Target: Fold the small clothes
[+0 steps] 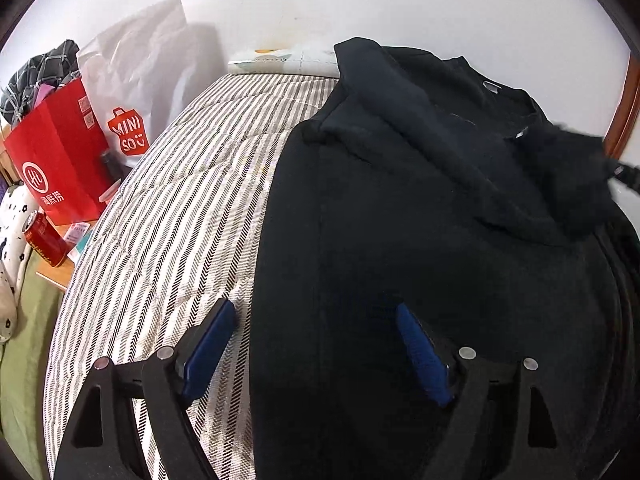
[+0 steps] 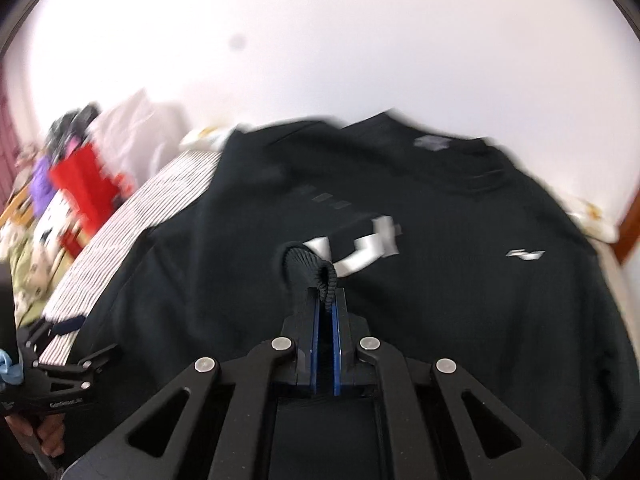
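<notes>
A black sweatshirt [image 1: 440,240] lies spread on a striped mattress [image 1: 172,200], collar toward the wall. My left gripper [image 1: 314,306] is open low over the garment's left edge, one blue pad [image 1: 212,344] on the mattress side and the other over the black cloth. Nothing is pinched between them. In the right wrist view the sweatshirt [image 2: 460,300] shows white print on its chest. My right gripper [image 2: 327,294] is shut on a sleeve's ribbed cuff [image 2: 314,270], held above the chest. This view is blurred.
Left of the bed a small wooden table [image 1: 56,276] carries a red paper bag [image 1: 60,152], a white shop bag [image 1: 136,80] and a red can [image 1: 44,240]. A white wall runs behind. A wooden bed frame [image 1: 628,100] edges the right side. A person's hand [image 2: 40,436] holds the left gripper's handle.
</notes>
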A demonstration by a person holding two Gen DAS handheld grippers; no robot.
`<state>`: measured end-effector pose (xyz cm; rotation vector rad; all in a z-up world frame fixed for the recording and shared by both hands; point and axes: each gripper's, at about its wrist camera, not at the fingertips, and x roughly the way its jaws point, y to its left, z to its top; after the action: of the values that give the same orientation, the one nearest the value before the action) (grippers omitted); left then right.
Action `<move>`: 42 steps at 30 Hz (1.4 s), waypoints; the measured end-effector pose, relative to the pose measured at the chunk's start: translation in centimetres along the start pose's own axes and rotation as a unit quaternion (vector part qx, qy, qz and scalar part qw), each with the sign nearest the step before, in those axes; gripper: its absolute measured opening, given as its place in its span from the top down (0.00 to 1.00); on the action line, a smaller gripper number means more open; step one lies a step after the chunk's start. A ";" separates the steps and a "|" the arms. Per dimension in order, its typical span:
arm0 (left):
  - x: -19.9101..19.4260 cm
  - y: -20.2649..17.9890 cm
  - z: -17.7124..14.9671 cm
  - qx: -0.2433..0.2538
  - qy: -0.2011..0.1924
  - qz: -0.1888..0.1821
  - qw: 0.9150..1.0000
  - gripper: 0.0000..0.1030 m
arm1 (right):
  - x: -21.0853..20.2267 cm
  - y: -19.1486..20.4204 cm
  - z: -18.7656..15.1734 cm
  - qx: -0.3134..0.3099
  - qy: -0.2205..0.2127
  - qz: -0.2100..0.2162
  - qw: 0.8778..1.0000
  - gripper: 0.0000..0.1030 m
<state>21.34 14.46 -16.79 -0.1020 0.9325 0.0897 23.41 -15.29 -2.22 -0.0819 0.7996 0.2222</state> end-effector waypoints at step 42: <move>0.2 0.2 -0.1 -0.002 0.002 0.005 1.000 0.16 | -7.5 -21.3 -9.6 0.147 0.048 -0.240 0.958 0.44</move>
<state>21.34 14.66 -16.99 -0.1004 0.9363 0.1002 16.48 -38.80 -3.73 -0.0048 0.8765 -0.3639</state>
